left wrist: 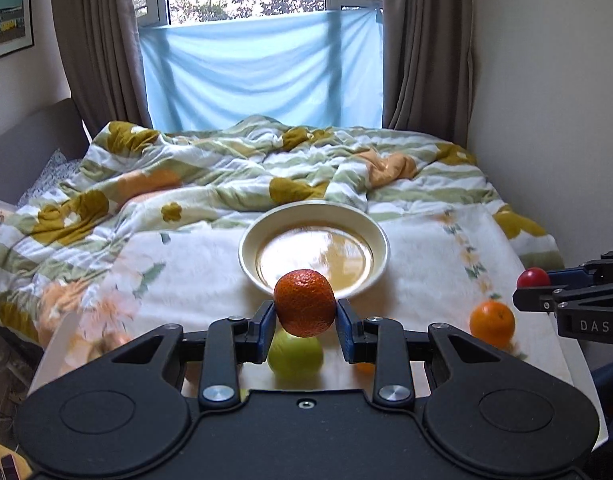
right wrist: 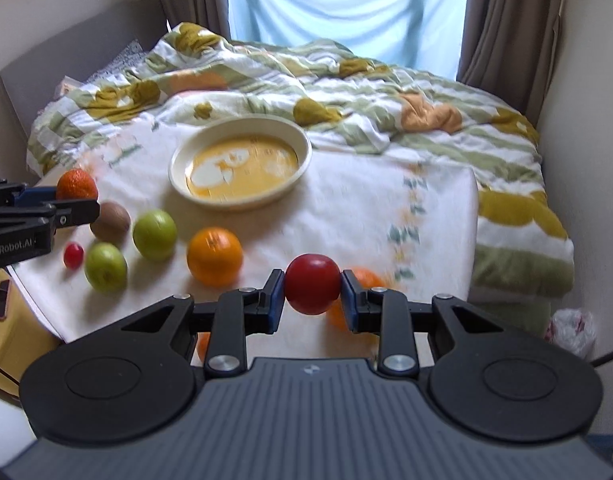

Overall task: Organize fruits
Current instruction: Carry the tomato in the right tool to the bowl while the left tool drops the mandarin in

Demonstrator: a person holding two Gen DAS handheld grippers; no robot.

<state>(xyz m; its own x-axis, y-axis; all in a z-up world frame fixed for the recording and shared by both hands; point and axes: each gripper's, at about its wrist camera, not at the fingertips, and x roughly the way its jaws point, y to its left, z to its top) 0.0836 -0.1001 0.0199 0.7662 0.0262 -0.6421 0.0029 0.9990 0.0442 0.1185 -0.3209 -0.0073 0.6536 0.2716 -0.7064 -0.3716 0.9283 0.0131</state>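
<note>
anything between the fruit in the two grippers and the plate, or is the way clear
Nothing visible blocks either. The left gripper holds a mandarin just short of the plate; the right gripper holds a red fruit with only bare cloth ahead. The loose fruit sits off to the side.

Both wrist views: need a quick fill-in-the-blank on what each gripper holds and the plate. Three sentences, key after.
1. The left gripper is shut on a fruit whose colour is ____.
2. The right gripper is shut on a smooth fruit whose colour is ____.
3. The number of fruits lying in the plate is ____.

Missing words: orange; red; zero
</note>
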